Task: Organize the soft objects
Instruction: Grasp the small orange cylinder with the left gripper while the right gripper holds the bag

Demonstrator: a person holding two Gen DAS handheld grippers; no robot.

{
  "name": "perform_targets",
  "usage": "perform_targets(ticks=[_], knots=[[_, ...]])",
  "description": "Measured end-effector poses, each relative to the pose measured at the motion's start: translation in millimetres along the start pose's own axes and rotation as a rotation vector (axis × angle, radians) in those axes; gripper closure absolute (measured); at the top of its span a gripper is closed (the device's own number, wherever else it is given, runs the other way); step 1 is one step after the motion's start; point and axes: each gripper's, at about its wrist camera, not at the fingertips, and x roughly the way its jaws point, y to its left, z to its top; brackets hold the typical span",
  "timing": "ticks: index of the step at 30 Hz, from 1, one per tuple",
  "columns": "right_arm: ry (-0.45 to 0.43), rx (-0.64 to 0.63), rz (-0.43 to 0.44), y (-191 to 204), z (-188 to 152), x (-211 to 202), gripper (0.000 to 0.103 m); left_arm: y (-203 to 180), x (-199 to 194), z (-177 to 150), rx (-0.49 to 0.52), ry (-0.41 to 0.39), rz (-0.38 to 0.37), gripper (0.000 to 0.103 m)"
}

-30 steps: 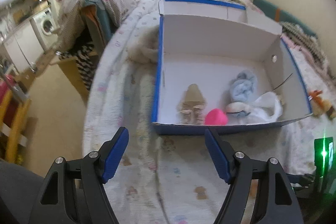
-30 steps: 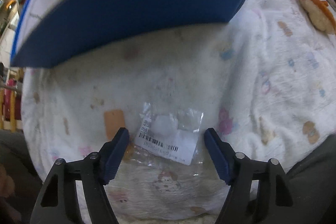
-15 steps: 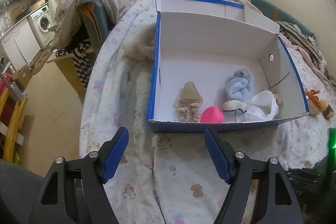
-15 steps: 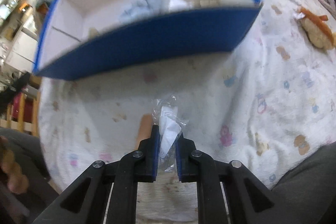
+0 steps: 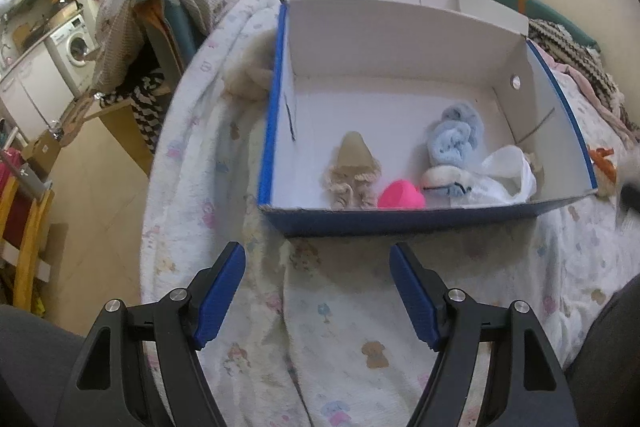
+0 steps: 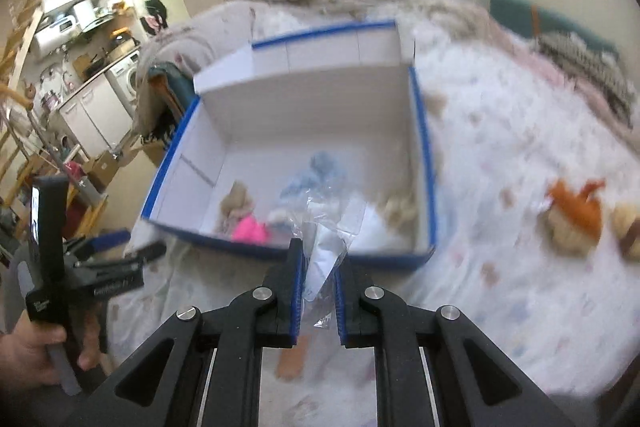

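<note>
A blue-and-white cardboard box [image 5: 276,99] lies open on the bed and also shows in the right wrist view [image 6: 423,147]. It holds a beige rope toy [image 5: 354,169], a pink ball [image 5: 400,195], a light blue cloth toy [image 5: 454,137] and a white plastic bag [image 5: 506,175]. My right gripper [image 6: 319,259] is shut on a clear plastic packet [image 6: 330,227] with a white item inside, held above the bed before the box's near wall. My left gripper [image 5: 318,267] is open and empty in front of the box.
An orange and tan plush toy [image 6: 574,217] lies on the printed bedspread [image 5: 340,327] right of the box. A fluffy cream toy [image 5: 248,79] sits left of the box. Chairs draped with clothes [image 5: 160,19] and a kitchen area with a washing machine [image 5: 74,41] lie far left.
My right gripper closed on the clear packet and lifted it off the bedspread, rising to look into the box. My left gripper stayed open, drawing back a little from the box.
</note>
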Motion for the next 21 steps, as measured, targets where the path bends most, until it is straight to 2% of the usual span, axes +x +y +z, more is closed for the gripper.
perform_targets(ticks=[4, 6, 8, 13, 21], knots=[[-0.033, 0.035, 0.021, -10, 2, 5, 0.088, -13, 7, -7, 0.013, 0.043, -0.036, 0.031], [-0.024, 0.061, -0.001, -15, -2, 11, 0.088, -30, 10, -10, 0.051, 0.061, -0.032, 0.031], [-0.057, 0.059, 0.008, -15, 0, 6, 0.088, -49, 12, -16, 0.082, 0.076, -0.031, 0.031], [-0.08, 0.056, 0.037, -13, -4, 4, 0.088, -101, 21, -32, 0.145, 0.145, -0.104, 0.031], [-0.096, 0.102, 0.053, -21, -4, 2, 0.088, -165, 42, -48, 0.205, 0.235, -0.133, 0.031]])
